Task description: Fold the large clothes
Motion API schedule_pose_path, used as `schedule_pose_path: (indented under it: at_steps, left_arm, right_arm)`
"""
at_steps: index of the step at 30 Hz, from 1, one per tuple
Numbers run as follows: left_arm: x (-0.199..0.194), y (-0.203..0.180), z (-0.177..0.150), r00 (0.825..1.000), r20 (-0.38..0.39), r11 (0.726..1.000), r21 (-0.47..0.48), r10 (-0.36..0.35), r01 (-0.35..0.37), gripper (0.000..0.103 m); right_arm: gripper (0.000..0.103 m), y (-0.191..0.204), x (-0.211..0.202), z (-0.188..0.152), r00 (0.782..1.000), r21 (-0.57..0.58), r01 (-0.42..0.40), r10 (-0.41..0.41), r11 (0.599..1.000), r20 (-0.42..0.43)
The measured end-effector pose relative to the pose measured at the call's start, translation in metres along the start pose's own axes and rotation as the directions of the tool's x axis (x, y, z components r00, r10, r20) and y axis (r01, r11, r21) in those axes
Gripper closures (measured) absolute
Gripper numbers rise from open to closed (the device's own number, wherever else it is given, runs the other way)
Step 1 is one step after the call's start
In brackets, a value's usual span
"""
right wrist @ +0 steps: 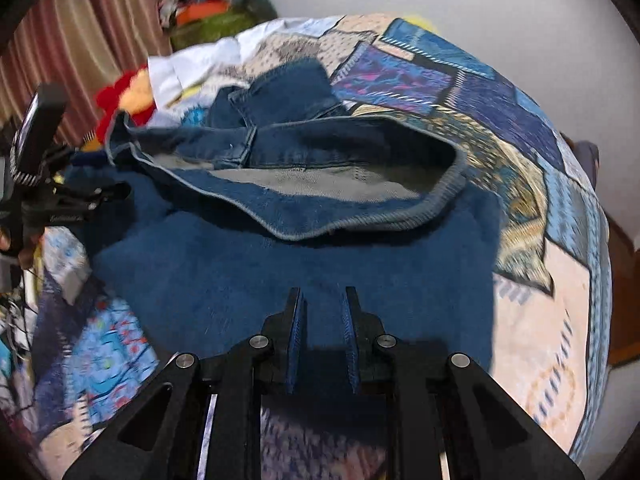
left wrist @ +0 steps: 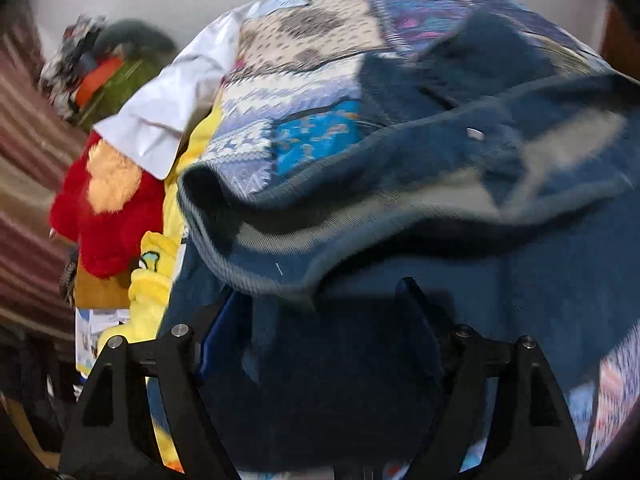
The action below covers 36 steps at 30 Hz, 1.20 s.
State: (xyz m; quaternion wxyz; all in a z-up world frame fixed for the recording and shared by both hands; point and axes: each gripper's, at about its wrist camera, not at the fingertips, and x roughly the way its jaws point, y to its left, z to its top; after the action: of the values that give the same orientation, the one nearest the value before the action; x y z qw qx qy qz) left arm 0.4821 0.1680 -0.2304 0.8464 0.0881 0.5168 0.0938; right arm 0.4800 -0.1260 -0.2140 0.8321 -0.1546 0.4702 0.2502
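Note:
A pair of dark blue jeans [left wrist: 440,200] lies spread on a patchwork bedspread [left wrist: 320,60], its waistband gaping so the grey inside shows. My left gripper [left wrist: 312,300] stands open wide just above the denim, with only flat cloth under the gap between its fingers. In the right wrist view the jeans [right wrist: 300,200] stretch across the bedspread [right wrist: 440,80]. My right gripper [right wrist: 325,292] hovers over the near part of the denim, its jaws nearly together and nothing pinched between them. The left gripper [right wrist: 116,194] shows at the left edge by the waistband's end.
A white shirt [left wrist: 160,112], a red plush toy [left wrist: 104,208] and a yellow plush [left wrist: 156,280] crowd the bed's left side. Behind them sit a green bundle [right wrist: 216,24] and a striped curtain [right wrist: 80,40]. The bed's right edge drops toward a wooden floor [right wrist: 624,300].

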Motion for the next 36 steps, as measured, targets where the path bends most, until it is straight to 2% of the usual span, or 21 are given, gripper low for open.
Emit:
schedule_pose_path:
  at_steps: [4, 8, 11, 13, 16, 19, 23, 28, 33, 36]
  left_arm:
    - [0.021, 0.024, 0.038, 1.0, -0.005, 0.994, -0.104, 0.014, -0.014, 0.026]
    - [0.043, 0.037, 0.065, 0.997, -0.012, 0.989, -0.129, 0.078, -0.079, 0.024]
    - [0.064, 0.048, 0.07, 0.998, -0.052, 0.984, -0.173, 0.042, -0.051, 0.016]
    - [0.068, 0.054, 0.067, 0.999, -0.049, 0.979, -0.202, 0.02, -0.029, 0.013]
    - [0.053, 0.065, 0.06, 1.0, -0.019, 0.965, -0.261, -0.019, 0.013, 0.013]
    - [0.024, 0.075, 0.055, 0.997, 0.033, 0.958, -0.279, -0.063, 0.07, 0.013]
    - [-0.028, 0.076, 0.05, 0.991, 0.124, 0.974, -0.217, -0.041, 0.068, 0.013]
    - [-0.071, 0.065, 0.035, 0.98, 0.19, 0.986, -0.144, -0.057, 0.085, 0.013]
    - [-0.059, 0.04, 0.009, 0.986, 0.139, 0.99, -0.09, -0.096, 0.109, 0.013]
    - [-0.032, 0.025, -0.014, 0.994, 0.059, 0.993, -0.064, -0.095, 0.098, 0.013]
  right_arm:
    - [0.088, -0.012, 0.017, 0.031, 0.999, -0.009, 0.043, -0.043, 0.999, 0.012]
    - [0.088, -0.044, 0.034, 0.068, 0.995, 0.087, 0.094, -0.096, 0.992, 0.028]
    - [0.088, -0.074, 0.051, 0.085, 1.0, 0.217, 0.021, -0.022, 0.976, -0.001]
    - [0.088, -0.088, 0.053, 0.087, 0.999, 0.298, -0.037, 0.037, 0.954, 0.006]
    - [0.088, -0.095, 0.043, 0.081, 0.998, 0.361, -0.068, 0.06, 0.93, 0.033]
    - [0.088, -0.095, 0.025, 0.074, 0.997, 0.369, -0.068, 0.054, 0.927, 0.047]
    - [0.088, -0.07, 0.002, 0.067, 0.996, 0.29, -0.08, 0.064, 0.954, 0.065]
    - [0.088, 0.002, -0.012, 0.061, 0.994, 0.101, -0.083, 0.076, 0.991, 0.077]
    - [0.088, 0.072, 0.005, 0.055, 0.991, -0.023, -0.126, 0.127, 0.992, 0.04]
    - [0.088, 0.1, 0.035, 0.045, 0.989, -0.058, -0.143, 0.14, 0.988, -0.05]
